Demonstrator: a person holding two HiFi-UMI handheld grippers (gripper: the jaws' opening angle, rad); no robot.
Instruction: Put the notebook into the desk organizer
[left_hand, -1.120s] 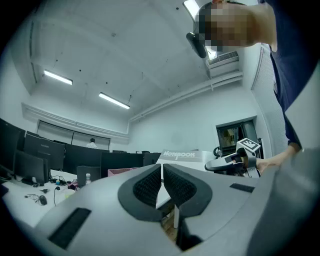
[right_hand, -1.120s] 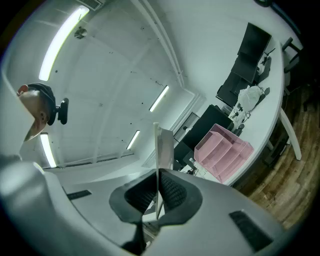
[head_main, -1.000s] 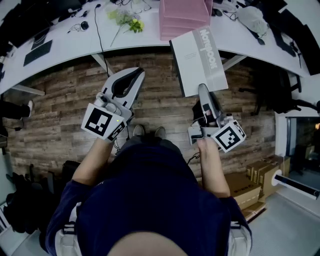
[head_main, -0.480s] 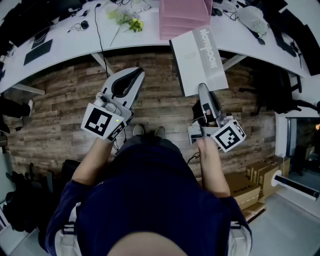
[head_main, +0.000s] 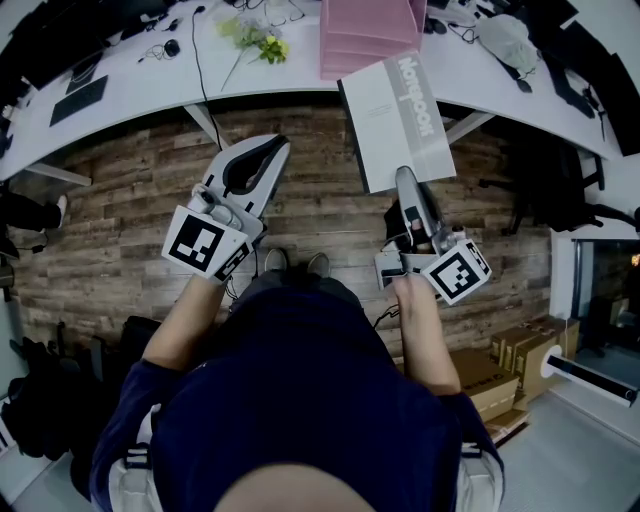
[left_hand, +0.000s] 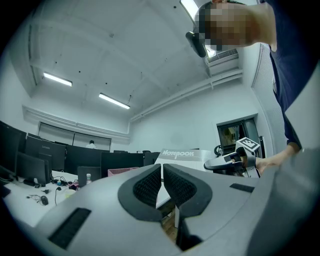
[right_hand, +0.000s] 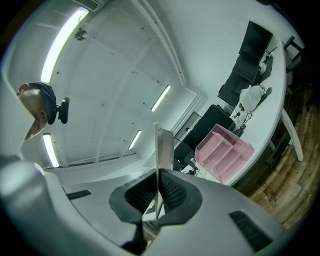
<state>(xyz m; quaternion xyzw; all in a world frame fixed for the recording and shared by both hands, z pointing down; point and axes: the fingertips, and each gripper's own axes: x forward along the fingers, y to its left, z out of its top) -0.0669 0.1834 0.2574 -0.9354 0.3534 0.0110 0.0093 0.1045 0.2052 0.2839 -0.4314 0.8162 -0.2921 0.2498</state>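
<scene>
The grey notebook (head_main: 398, 120) stands upright in front of me, its lower edge clamped in my right gripper (head_main: 405, 178), which is shut on it. In the right gripper view the notebook (right_hand: 162, 147) rises edge-on from between the pads of the right gripper (right_hand: 158, 195). The pink desk organizer (head_main: 370, 35) stands on the white desk (head_main: 150, 85), just beyond the notebook's top, and shows at the right as the organizer (right_hand: 222, 152). My left gripper (head_main: 268, 148) hangs over the floor to the left, shut and empty (left_hand: 162, 182). From there the notebook (left_hand: 177, 155) is visible ahead.
A sprig of flowers (head_main: 255, 38) and cables lie on the desk left of the organizer. A white bag (head_main: 505, 40) sits at the desk's right. Dark bags (head_main: 550, 190) and cardboard boxes (head_main: 500, 370) stand on the wooden floor (head_main: 130, 200) to the right.
</scene>
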